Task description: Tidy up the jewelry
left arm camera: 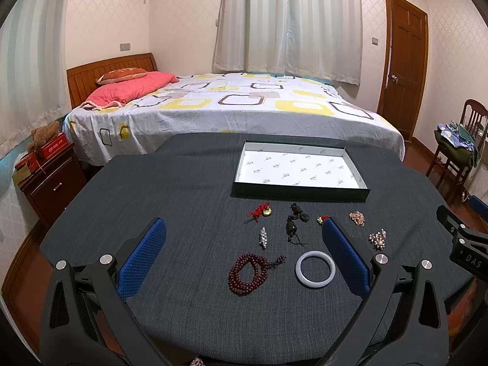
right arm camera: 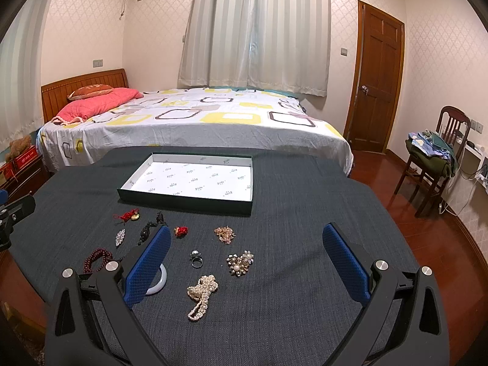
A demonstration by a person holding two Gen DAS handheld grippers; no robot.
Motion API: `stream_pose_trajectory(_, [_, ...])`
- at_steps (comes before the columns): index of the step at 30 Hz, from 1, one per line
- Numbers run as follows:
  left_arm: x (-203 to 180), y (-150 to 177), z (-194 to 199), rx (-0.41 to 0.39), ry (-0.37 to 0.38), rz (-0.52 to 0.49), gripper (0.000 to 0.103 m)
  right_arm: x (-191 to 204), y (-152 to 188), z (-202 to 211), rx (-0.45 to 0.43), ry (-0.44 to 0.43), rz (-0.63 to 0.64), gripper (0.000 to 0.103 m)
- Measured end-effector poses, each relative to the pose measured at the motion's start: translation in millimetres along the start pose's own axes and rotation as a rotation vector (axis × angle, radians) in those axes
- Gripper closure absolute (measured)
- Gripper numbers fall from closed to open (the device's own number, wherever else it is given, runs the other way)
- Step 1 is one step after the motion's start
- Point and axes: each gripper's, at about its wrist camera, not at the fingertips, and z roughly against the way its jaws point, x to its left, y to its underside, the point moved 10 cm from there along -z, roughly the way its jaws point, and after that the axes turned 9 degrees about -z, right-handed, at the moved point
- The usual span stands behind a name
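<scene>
Both grippers hung wide open and empty above the tabletop — left gripper, right gripper. The jewelry — beads, bangle, pearls — lay before the empty tray.

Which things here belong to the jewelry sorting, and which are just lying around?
Belonging: open box, pearl necklace, white bangle, dark red beads, brooches, ring.

Lying around: bed, chair with clothes, teddy bear.
</scene>
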Motion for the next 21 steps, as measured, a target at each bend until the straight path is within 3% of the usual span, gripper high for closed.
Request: stream_pose_trajectory(21, [-0.3,0.6,-0.5,0.002,0.000,0.001,0.003,1.4,0.1,0.2,0.000,0.001,0.000,0.006])
